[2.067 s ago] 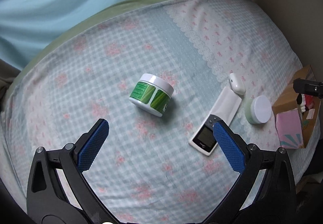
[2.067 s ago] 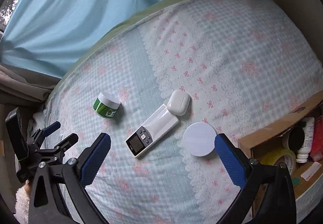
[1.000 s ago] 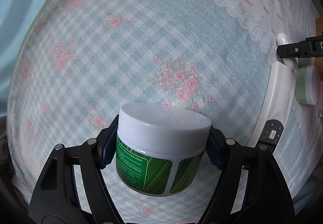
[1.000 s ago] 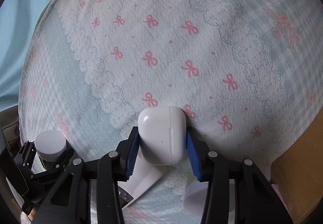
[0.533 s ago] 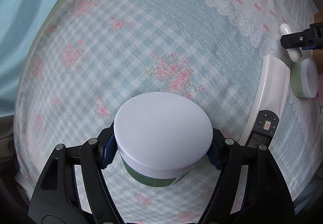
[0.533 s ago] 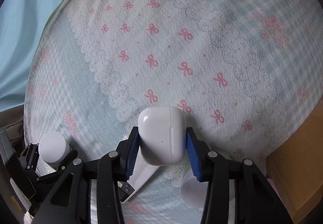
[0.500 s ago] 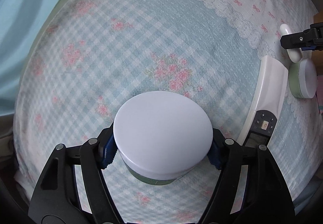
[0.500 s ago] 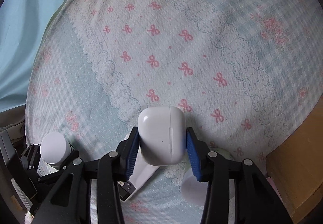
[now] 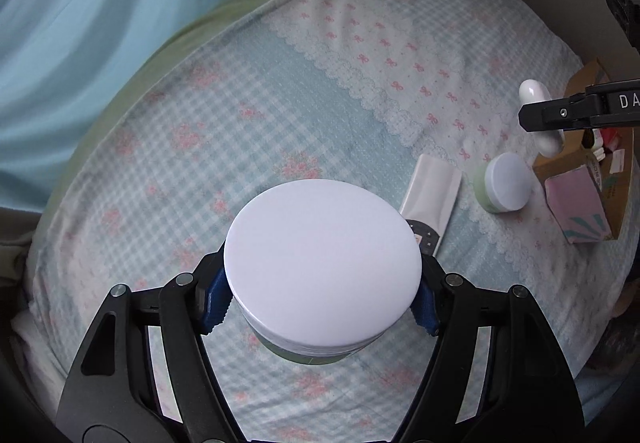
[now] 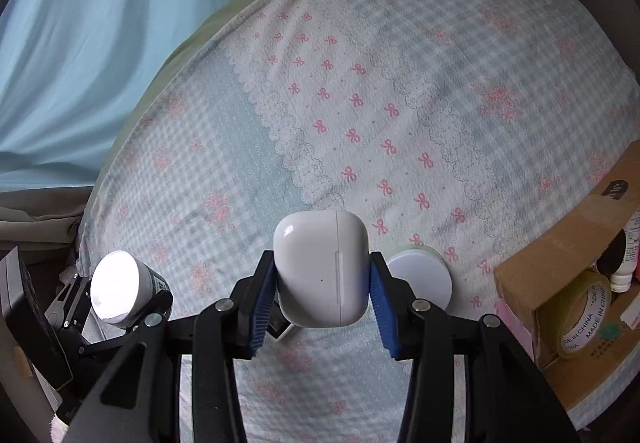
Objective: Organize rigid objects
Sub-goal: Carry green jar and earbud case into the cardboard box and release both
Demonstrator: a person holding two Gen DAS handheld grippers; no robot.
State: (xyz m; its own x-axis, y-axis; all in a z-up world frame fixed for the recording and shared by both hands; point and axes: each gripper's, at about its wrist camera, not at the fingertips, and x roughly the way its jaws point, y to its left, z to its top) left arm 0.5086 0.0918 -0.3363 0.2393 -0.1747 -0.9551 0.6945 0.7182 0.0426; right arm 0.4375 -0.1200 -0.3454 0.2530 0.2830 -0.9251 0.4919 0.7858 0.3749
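My left gripper (image 9: 322,307) is shut on a green jar with a white lid (image 9: 322,263) and holds it above the bed; the jar also shows in the right wrist view (image 10: 116,287). My right gripper (image 10: 322,307) is shut on a white earbud case (image 10: 322,267), lifted off the bed; the case also shows in the left wrist view (image 9: 532,91). A white remote (image 9: 432,195) and a small pale green jar (image 9: 504,189) lie on the bedspread. The small jar sits just right of my right fingers (image 10: 420,275).
An open cardboard box (image 10: 560,255) stands at the right bed edge, holding a tape roll (image 10: 580,315) and a bottle (image 10: 630,259). The box also shows in the left wrist view (image 9: 592,179). A blue curtain (image 9: 100,23) hangs beyond the bed.
Both grippers have risen with their loads. The green jar and the earbud case are now higher above the bed, and more of the bed and the box is in view.
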